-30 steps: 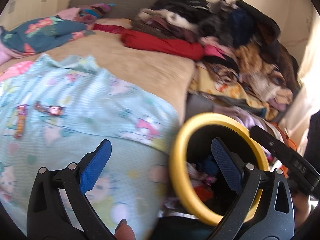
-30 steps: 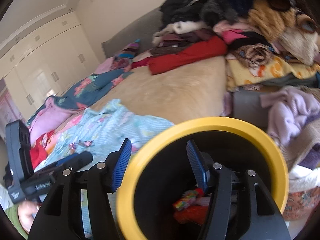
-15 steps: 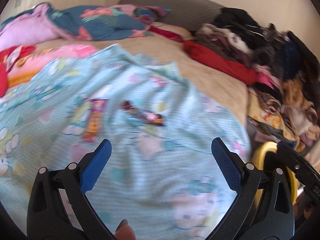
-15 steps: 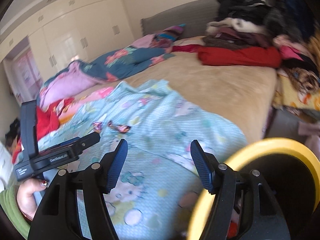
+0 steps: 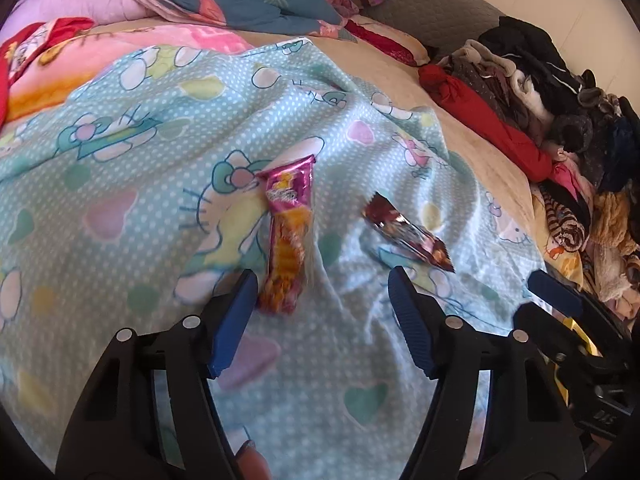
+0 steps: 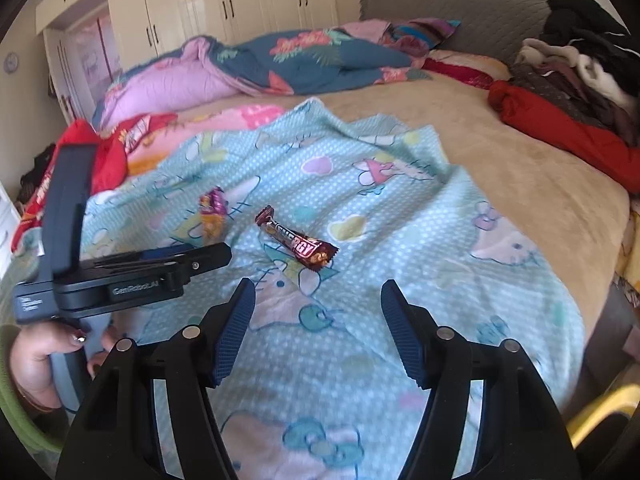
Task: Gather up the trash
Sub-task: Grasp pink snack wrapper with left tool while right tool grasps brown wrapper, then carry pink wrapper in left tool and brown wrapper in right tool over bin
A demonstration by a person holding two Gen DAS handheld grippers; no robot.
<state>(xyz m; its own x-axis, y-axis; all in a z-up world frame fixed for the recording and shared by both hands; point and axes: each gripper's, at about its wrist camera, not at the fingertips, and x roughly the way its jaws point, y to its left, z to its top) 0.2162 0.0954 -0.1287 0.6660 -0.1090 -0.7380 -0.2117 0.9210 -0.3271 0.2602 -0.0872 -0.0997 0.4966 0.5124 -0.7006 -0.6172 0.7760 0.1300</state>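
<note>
Two snack wrappers lie on a light-blue cartoon blanket (image 5: 168, 128) on the bed. The pink-and-orange wrapper (image 5: 289, 236) lies just ahead of my left gripper (image 5: 322, 300), its near end beside the left fingertip; the jaws are closing and no pad touches it. A dark brown bar wrapper (image 5: 404, 230) lies to its right, seen as well (image 6: 298, 245) just ahead of my right gripper (image 6: 316, 312), which stands open with nothing between its fingers. In the right wrist view the left gripper's body (image 6: 120, 276) sits at the left, a hand holding it.
A yellow-rimmed black bin (image 6: 596, 412) shows at the lower right beside the bed. A red garment (image 5: 492, 124) and a heap of clothes (image 5: 560, 92) pile along the right side. Quilts and pillows (image 6: 304, 60) lie at the headboard; white wardrobes (image 6: 200, 4) stand behind.
Both grippers swung left from the bin to over the blanket and came down near the two wrappers. The left jaws have narrowed. The bin has slid to the frame's edge.
</note>
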